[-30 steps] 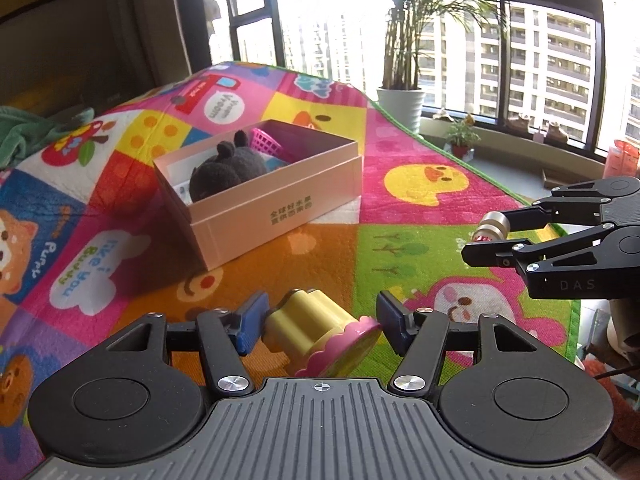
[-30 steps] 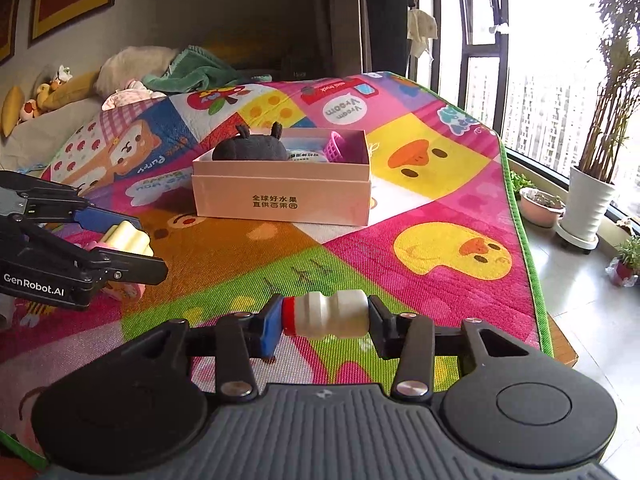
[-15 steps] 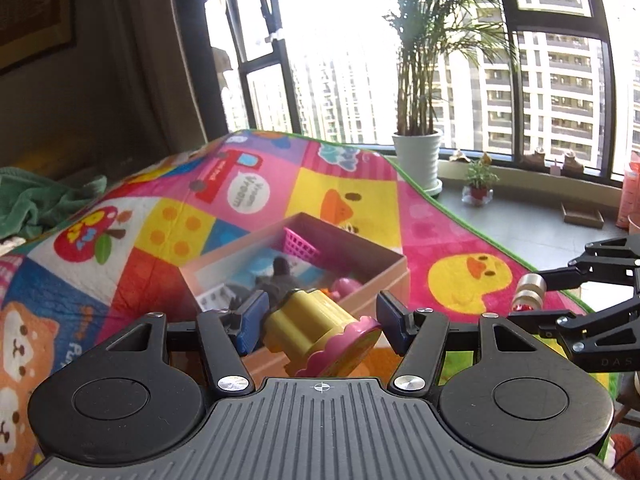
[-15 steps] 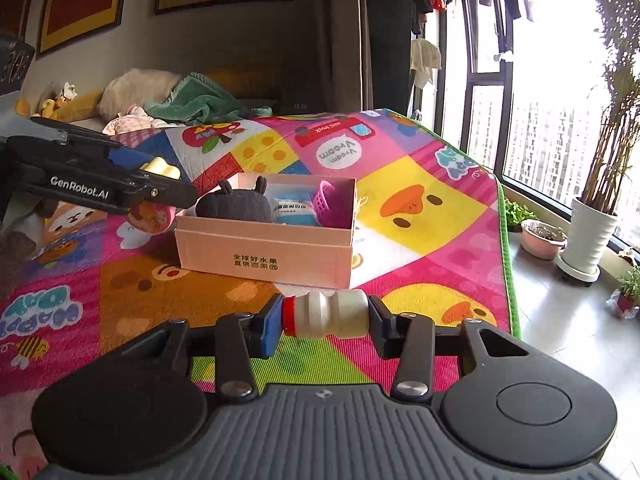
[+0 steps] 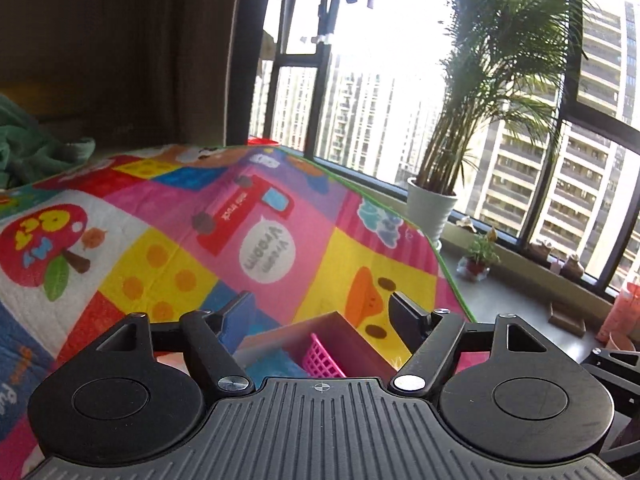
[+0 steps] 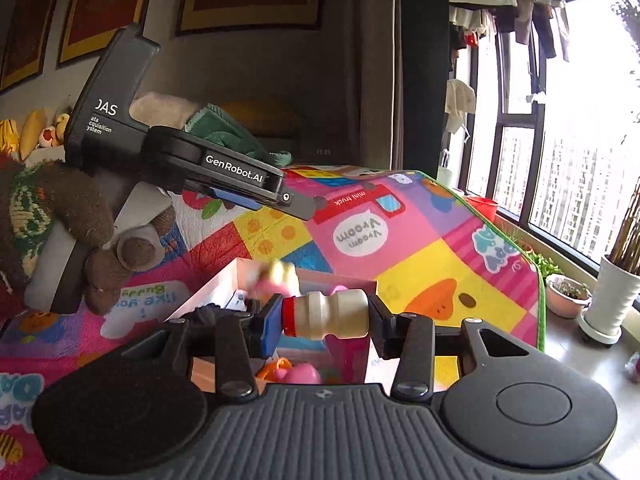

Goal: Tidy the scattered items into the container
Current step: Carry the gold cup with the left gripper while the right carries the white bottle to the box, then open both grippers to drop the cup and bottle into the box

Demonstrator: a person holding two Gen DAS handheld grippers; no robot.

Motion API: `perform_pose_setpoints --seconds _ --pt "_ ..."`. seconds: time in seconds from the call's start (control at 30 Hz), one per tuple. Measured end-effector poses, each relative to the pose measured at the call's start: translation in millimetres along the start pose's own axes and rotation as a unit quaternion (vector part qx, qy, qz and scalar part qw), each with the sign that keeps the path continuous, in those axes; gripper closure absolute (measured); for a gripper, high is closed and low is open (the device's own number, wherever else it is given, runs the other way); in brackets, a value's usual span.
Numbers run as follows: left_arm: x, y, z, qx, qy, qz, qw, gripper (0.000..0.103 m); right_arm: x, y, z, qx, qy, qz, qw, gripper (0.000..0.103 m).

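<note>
Nearest, the right gripper (image 6: 325, 317) clamps a small bottle (image 6: 326, 315) end to end above the pink box (image 6: 276, 280): light, rigid, smooth, likely to roll. Beyond it, the left gripper (image 5: 322, 312), jaws just parted and empty, hovers over the box.

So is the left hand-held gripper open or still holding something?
Open. The left hand-held gripper has just spread its jaws, with nothing between them. A blurred yellow-pink toy is over the pink box.
</note>
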State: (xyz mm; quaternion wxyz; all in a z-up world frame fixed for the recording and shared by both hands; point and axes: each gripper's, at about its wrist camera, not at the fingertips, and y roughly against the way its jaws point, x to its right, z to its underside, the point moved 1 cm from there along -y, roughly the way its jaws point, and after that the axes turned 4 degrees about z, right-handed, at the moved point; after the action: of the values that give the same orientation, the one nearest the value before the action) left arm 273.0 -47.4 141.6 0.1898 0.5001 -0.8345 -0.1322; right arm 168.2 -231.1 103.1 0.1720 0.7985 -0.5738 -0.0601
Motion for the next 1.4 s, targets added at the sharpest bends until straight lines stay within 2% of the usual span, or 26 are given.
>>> perform_pose_setpoints --seconds 0.07,0.1,0.23,0.3,0.37,0.5,0.57,0.67,0.83,1.0,1.1,1.23,1.4 --pt "-11.0 6.1 3.3 0.008 0.013 -0.014 0.9998 0.01 -2.6 -19.8 -1.1 -0.005 -0.004 -0.001 1.0 0.041" --pt "-17.8 13.0 7.6 0.008 0.016 -0.021 0.9996 0.009 -2.5 -26.5 0.6 -0.009 -0.011 0.002 1.0 0.038" --pt "-26.9 51.1 45.5 0.003 -0.008 -0.039 0.9992 0.006 8.0 -38.2 18.6 -0.037 -0.058 -0.007 0.998 0.035" --pt "-25.3 67.9 72.9 -0.014 -0.014 -0.023 0.9995 0.004 15.6 -43.6 27.5 -0.058 -0.081 -0.009 0.995 0.034" --pt "-19.8 73.9 100.5 -0.036 -0.013 -0.008 0.9992 0.003 22.8 -48.2 34.6 -0.077 -0.106 -0.01 0.991 0.029" --pt "-8.6 67.4 139.4 -0.065 -0.007 0.005 0.9978 0.003 30.0 -62.0 39.6 -0.101 -0.147 -0.014 0.984 0.022" --pt "-6.4 60.4 147.7 -0.073 0.009 0.022 0.997 0.003 29.7 -73.7 42.0 -0.123 -0.158 -0.024 0.98 0.01" --pt "-2.1 57.7 149.9 -0.069 0.011 0.027 0.9972 0.001 22.0 -80.6 42.7 -0.144 -0.163 -0.037 0.975 0.007" --pt "-18.7 69.8 152.3 -0.063 0.035 0.046 0.9963 0.001 4.7 -80.3 31.0 -0.142 -0.152 -0.031 0.978 0.005" --pt "-40.7 87.8 154.7 -0.054 0.042 0.001 0.9977 0.001 -26.4 -95.1 21.0 -0.15 -0.143 -0.063 0.976 0.005" --pt "-53.6 96.1 152.8 -0.055 0.06 -0.033 0.9961 0.001 -46.6 -106.7 21.6 -0.152 -0.136 -0.083 0.975 0.001" --pt "-57.5 106.4 151.9 -0.063 0.063 -0.073 0.9933 0.001 -61.2 -103.3 21.3 -0.137 -0.134 -0.075 0.979 0.0" --pt "-55.4 116.9 158.1 -0.066 0.073 -0.104 0.9897 0.0 -58.7 -64.3 26.5 -0.099 -0.129 -0.049 0.985 0.0"
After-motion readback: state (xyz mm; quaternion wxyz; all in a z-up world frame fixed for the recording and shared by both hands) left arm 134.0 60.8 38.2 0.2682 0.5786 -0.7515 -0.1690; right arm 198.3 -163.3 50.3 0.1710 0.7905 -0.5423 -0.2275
